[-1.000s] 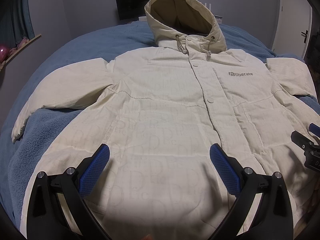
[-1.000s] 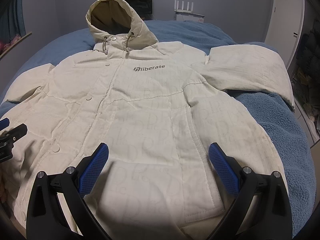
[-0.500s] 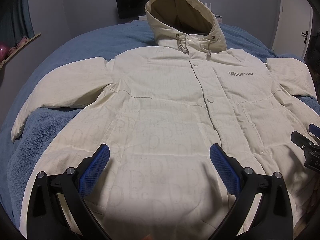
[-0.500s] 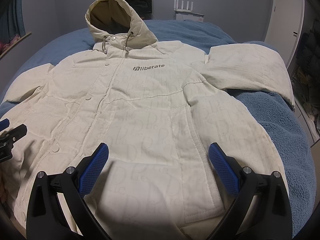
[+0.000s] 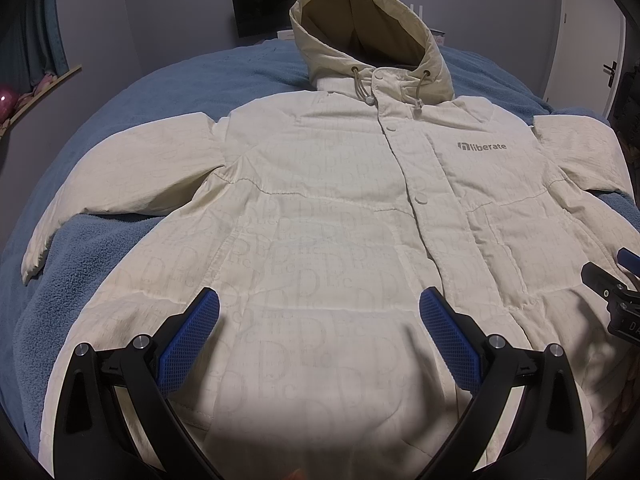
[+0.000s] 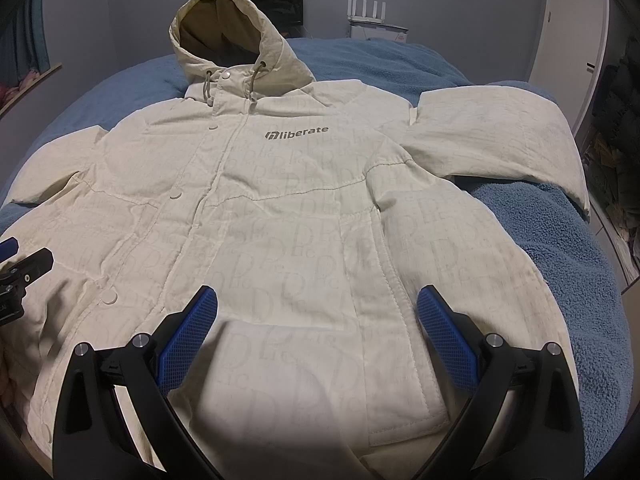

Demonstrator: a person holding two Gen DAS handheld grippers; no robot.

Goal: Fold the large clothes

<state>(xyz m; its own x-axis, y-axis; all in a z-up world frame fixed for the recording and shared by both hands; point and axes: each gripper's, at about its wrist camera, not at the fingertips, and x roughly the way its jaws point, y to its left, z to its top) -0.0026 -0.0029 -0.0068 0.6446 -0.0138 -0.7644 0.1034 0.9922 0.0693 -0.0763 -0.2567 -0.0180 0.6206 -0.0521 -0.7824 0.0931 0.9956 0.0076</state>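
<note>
Little moved since a second ago, my left hand-held gripper (image 5: 319,311) and right hand-held gripper (image 6: 317,309) both wide, empty, above the hem, jacket (image 5: 340,220) flat, buttoned, on bed (image 5: 100,248)

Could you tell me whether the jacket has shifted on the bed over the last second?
No. The jacket lies where it did on the blue blanket, its hood unchanged against the dark monitor.

Dim room light, strong fisheye warp, dark vignetted corners
</note>
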